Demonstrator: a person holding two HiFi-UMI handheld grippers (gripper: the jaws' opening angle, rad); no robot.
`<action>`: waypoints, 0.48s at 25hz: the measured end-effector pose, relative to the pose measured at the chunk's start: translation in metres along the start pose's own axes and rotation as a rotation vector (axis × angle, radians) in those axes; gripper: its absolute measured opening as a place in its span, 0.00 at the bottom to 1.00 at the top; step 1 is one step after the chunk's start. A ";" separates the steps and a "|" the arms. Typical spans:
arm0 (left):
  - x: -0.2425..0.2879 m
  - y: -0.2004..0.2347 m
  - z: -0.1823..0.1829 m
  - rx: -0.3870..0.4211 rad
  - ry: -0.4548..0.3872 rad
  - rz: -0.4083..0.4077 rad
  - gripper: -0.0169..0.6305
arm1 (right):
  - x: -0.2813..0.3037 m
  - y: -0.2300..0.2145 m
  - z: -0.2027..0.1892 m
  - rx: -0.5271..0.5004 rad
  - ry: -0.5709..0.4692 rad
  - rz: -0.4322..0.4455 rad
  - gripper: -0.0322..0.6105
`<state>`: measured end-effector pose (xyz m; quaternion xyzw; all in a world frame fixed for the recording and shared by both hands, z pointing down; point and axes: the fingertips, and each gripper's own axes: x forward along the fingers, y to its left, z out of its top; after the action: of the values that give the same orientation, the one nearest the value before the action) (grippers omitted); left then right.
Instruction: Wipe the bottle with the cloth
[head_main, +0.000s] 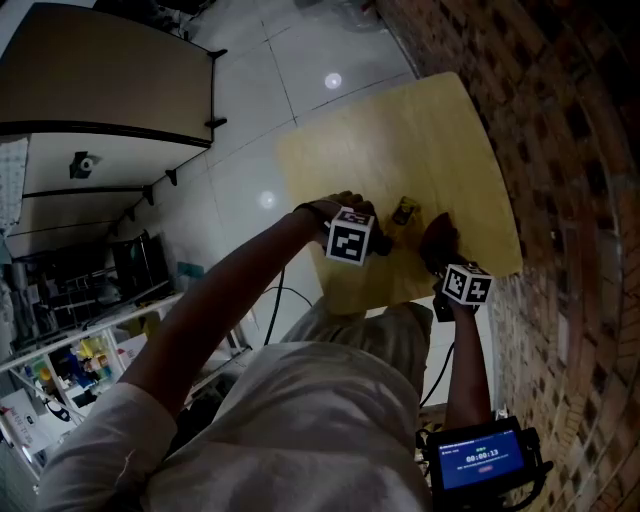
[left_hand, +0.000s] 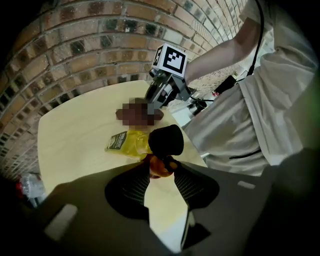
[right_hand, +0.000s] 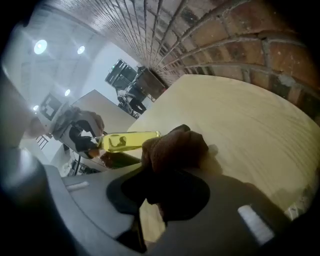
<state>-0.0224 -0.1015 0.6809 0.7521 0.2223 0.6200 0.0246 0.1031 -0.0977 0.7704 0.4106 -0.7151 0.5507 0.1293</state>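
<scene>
Bottle (left_hand: 127, 142): clear, yellow liquid, black cap, orange neck. On its side at the near middle of the worktop (head_main: 400, 130). Resting or just lifted: can't tell.
Left gripper (left_hand: 162, 167): jaws about half apart, clamped on the bottle's orange neck, right under the cap. Holds the bottle steady.
Cloth (right_hand: 172, 150): brown, bunched. Sits at the bottle's base end, opp. the cap. Looks to be touching it; contact not certain.
Right gripper (right_hand: 160, 185): jaws nearly together, pinching the cloth, wad sticking out past the tips.
Step in hand: prob. start of wipe, cloth brought up to the bottle's end.
Next move: needs cloth pressed on the bottle side and drawn along it twd the cap, left grip kept firm so the bottle doesn't roll or slip.
In the way: left gripper covers the neck, so that part can't be wiped w/o regrip. Otherwise nothing between cloth and bottle.
Around: brick wall (head_main: 560, 120) close at the worktop's right edge; tiled floor (head_main: 250, 90) to the left; lit screen unit (head_main: 483, 460) by the person's right forearm.
</scene>
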 end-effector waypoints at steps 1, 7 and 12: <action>0.001 -0.002 -0.001 0.005 0.001 0.009 0.29 | -0.003 0.000 -0.006 0.002 0.000 0.004 0.16; -0.001 0.005 -0.001 0.003 -0.071 0.190 0.40 | -0.003 0.010 -0.021 0.009 -0.019 0.026 0.16; -0.014 0.000 0.016 0.036 -0.105 0.434 0.42 | -0.006 0.019 -0.015 0.009 -0.036 0.028 0.16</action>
<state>-0.0093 -0.1027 0.6644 0.8138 0.0646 0.5668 -0.1111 0.0887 -0.0803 0.7593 0.4110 -0.7206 0.5480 0.1069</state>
